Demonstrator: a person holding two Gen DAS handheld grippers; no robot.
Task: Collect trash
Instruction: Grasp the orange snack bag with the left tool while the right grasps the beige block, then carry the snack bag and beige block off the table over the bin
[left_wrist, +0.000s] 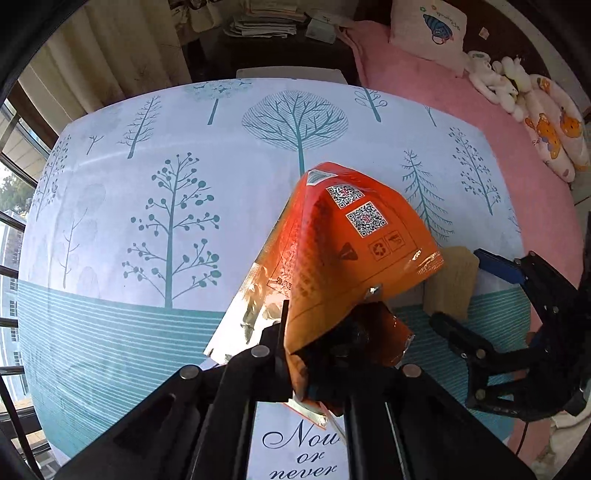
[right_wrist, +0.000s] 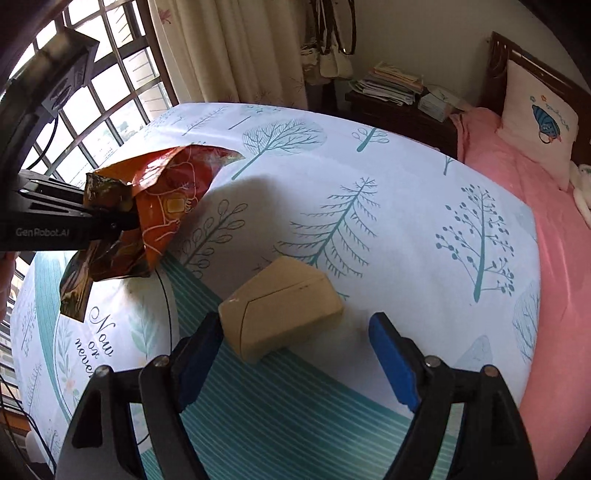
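Observation:
My left gripper (left_wrist: 317, 332) is shut on an orange snack bag (left_wrist: 343, 251) and holds it above the tree-print tablecloth (left_wrist: 155, 206). The bag also shows in the right wrist view (right_wrist: 155, 214), pinched by the left gripper (right_wrist: 127, 221) at the far left. A tan cardboard box (right_wrist: 280, 306) lies on the cloth just ahead of my right gripper (right_wrist: 295, 350), which is open with its blue pads (right_wrist: 391, 354) on either side of the box's near end, not touching it. The box (left_wrist: 450, 284) and the open right gripper (left_wrist: 465, 288) also show in the left wrist view.
A bed with a pink cover (right_wrist: 535, 206), a pillow (right_wrist: 535, 122) and soft toys (left_wrist: 517, 85) lies to the right. A dark nightstand with stacked papers (right_wrist: 391, 88) stands behind the table. Curtains (right_wrist: 236, 48) and a barred window (right_wrist: 107, 96) are to the left.

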